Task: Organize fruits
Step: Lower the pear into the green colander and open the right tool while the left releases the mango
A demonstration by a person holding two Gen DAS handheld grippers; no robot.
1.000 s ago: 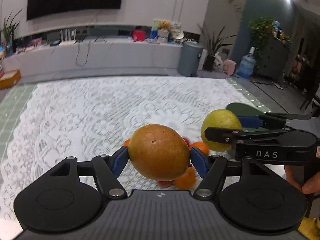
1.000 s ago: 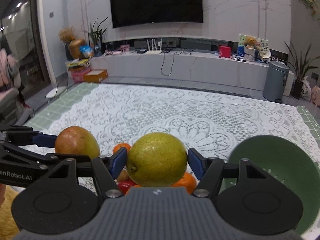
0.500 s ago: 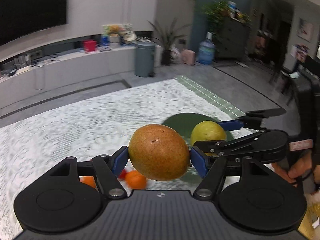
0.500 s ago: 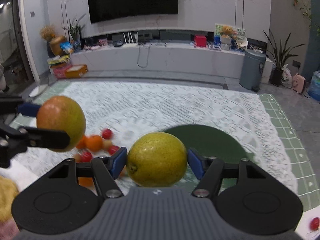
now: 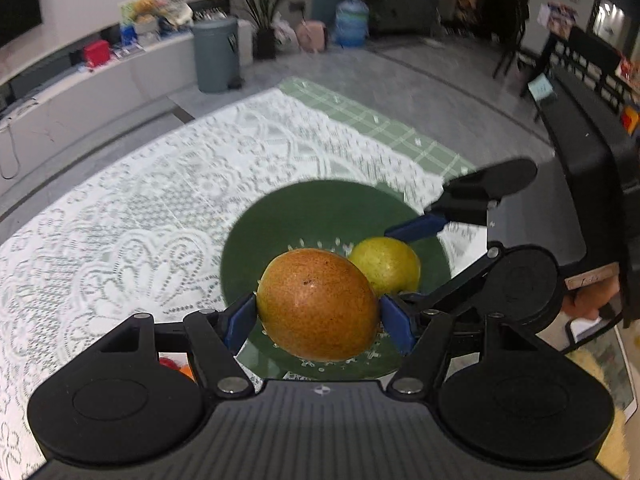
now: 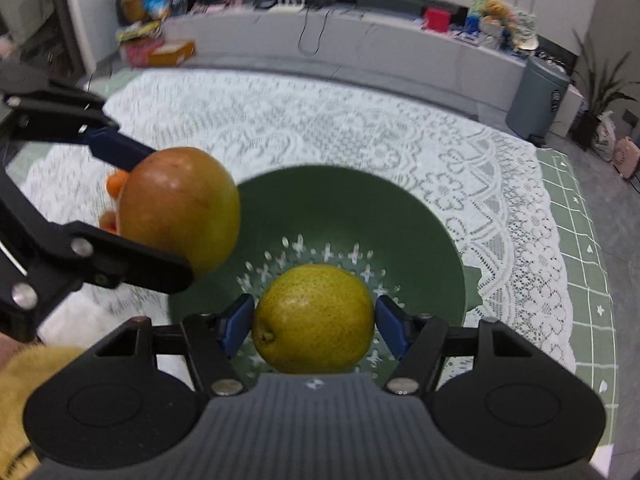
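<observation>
Two fruits are in the air at once, both over the green bowl [image 6: 420, 216] on the lace tablecloth [image 5: 132, 216].

Left gripper [image 5: 318, 318]: jaws partly apart, blue pads pressed on either side of a russet-orange fruit [image 5: 318, 304], held across its widest part. Looks like a mango or similar; I cannot say for sure. Skin smooth with fine speckling.

Right gripper [image 6: 314, 326]: jaws a little narrower, clamped on a yellow-green fruit [image 6: 314, 318], rounder, pitted skin, stem end turned toward the left pad. It hangs above the perforated bottom of the bowl.

Handling, as I judge it: both fruits look firm and fairly heavy for their size, skins smooth enough to slide if the pads sit off the widest point. The present hold across the middle seems the right one. Ripe flesh would bruise under a hard squeeze or a drop, so a low release near the bowl floor looks safer. Round shapes will likely roll to the middle and knock together.

Small orange fruits [image 6: 114, 184] lie on the cloth beyond the bowl, partly hidden behind the left gripper.
</observation>
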